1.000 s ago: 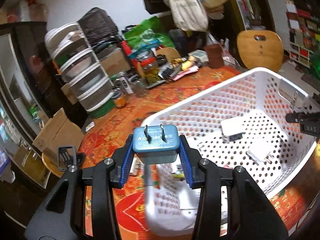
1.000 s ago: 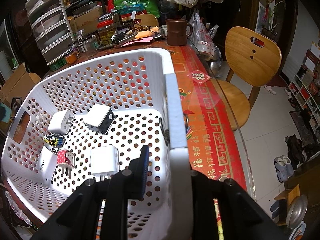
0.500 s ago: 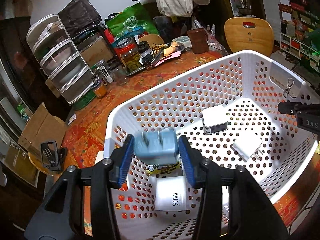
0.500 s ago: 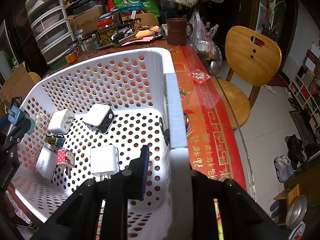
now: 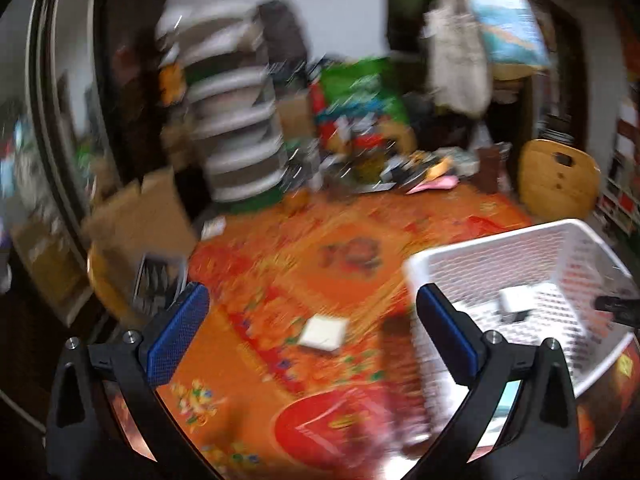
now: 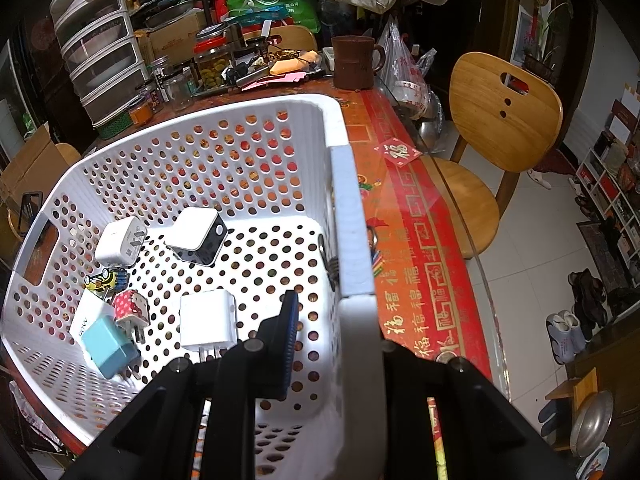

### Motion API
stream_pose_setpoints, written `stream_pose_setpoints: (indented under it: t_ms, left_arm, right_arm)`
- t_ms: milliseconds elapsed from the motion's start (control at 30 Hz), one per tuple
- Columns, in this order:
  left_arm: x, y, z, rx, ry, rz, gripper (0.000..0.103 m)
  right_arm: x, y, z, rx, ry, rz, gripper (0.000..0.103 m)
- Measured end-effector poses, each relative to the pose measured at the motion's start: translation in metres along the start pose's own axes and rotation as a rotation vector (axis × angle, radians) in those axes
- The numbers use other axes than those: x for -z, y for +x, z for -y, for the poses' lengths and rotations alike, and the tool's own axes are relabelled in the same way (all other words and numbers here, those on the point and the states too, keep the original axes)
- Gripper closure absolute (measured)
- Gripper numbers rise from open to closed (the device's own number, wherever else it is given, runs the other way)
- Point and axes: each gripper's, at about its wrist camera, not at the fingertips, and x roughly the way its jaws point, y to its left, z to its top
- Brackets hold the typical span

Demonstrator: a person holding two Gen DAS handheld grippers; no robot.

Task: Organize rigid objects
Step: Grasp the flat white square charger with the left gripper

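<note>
The white perforated basket (image 6: pixel 224 128) stands on the red-orange tablecloth and also shows at the right of the blurred left wrist view (image 5: pixel 520 248). My right gripper (image 6: pixel 332 340) is shut on the basket's right rim. Inside lie a light blue charger (image 6: pixel 108 346), a pink dotted plug (image 6: pixel 130 312), and several white chargers (image 6: pixel 206 320). My left gripper (image 5: pixel 312 328) is open and empty above the table, left of the basket. A white flat charger (image 5: pixel 323 333) lies on the cloth between its fingers.
A brown mug (image 6: pixel 354 62), jars (image 6: pixel 212 66) and a stack of plastic drawers (image 6: pixel 100 48) crowd the table's far side. A wooden chair (image 6: pixel 496 128) stands to the right. A cardboard box (image 5: pixel 136 216) sits at the left.
My left gripper let go of the blue charger, which now lies in the basket. The gripper opened and swung out left of the basket. The right gripper has not moved.
</note>
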Motion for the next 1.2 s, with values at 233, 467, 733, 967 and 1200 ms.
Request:
stream_pose_setpoints:
  t_ms: [233, 467, 733, 967, 1200]
  left_arm:
    - [0.053, 0.117, -0.037, 0.057, -0.038, -0.245, 0.001]
    - [0.071, 0.181, -0.006, 0.109, -0.004, -0.305, 0.001]
    - [0.075, 0.209, 0.000, 0.114, -0.017, -0.327, 0.001]
    - [0.078, 0.211, -0.008, 0.162, -0.059, -0.334, 0.033]
    - [0.081, 0.215, -0.002, 0.152, -0.030, -0.354, 0.041]
  right_arm:
    - [-0.001, 0.000, 0.001, -0.001, 0.001, 0.001, 0.083]
    - [-0.002, 0.000, 0.002, -0.001, 0.000, 0.001, 0.083]
    - [-0.002, -0.001, 0.003, 0.004, -0.003, 0.001, 0.083]
    - [-0.002, -0.002, 0.005, 0.009, -0.005, 0.007, 0.083]
    - [-0.002, -0.003, 0.006, 0.024, -0.009, 0.003, 0.083]
